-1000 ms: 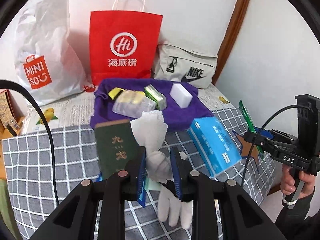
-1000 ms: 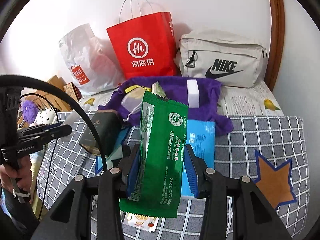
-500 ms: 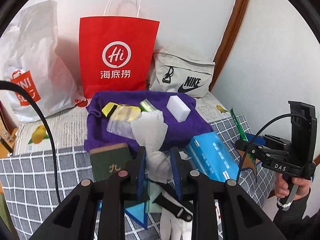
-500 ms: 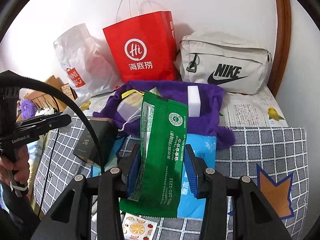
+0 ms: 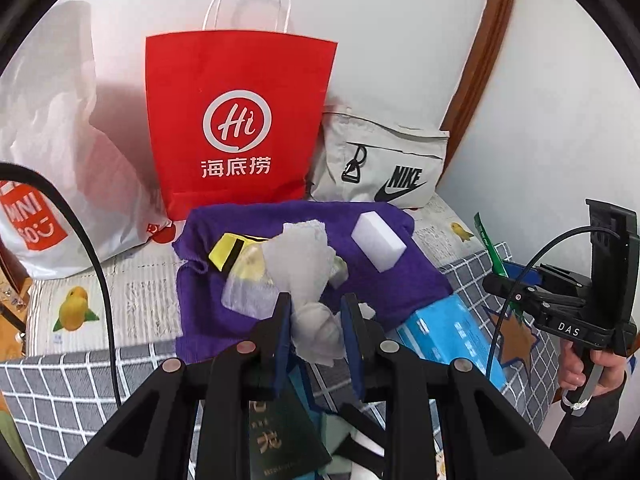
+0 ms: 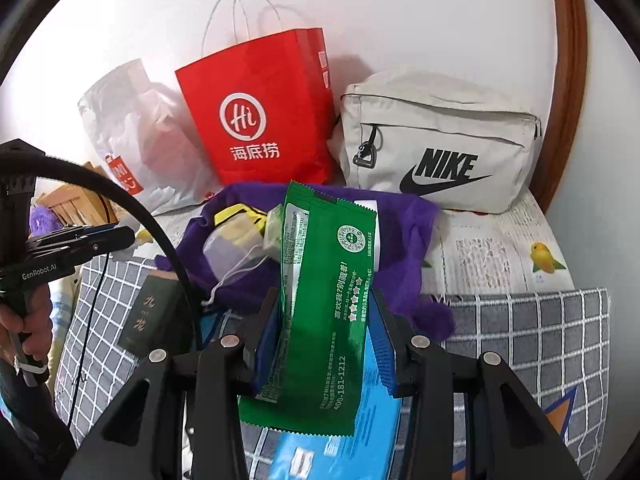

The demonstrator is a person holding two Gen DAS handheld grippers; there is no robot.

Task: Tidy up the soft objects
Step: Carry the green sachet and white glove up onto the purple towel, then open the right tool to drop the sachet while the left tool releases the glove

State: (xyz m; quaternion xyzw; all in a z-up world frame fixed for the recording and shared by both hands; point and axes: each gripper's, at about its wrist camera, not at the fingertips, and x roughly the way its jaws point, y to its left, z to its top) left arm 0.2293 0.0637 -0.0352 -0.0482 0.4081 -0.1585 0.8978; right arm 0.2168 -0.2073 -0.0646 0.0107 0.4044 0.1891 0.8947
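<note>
Left wrist view: the left hand-held gripper (image 5: pixel 318 334) is clamped on a white cloth (image 5: pixel 304 268), its blue pads pressing the bunched lower part while the upper part fans out above the near edge of a purple towel (image 5: pixel 400 280). On the towel lie a white sponge (image 5: pixel 378 240) at right and a yellow pouch (image 5: pixel 230 252) at left. A blue pack (image 5: pixel 452 336) lies near right and a dark green book (image 5: pixel 280 436) sits below the jaws. Far behind stand a red bag (image 5: pixel 240 120) and a Nike bag (image 5: pixel 380 164).

Right wrist view: the right hand-held gripper (image 6: pixel 326 338) is closed on a green packet (image 6: pixel 324 300), held upright over the blue pack (image 6: pixel 340 440) and the checkered bed (image 6: pixel 540 340). The purple towel (image 6: pixel 404 248) lies just beyond, the book (image 6: pixel 152 312) at left.
</note>
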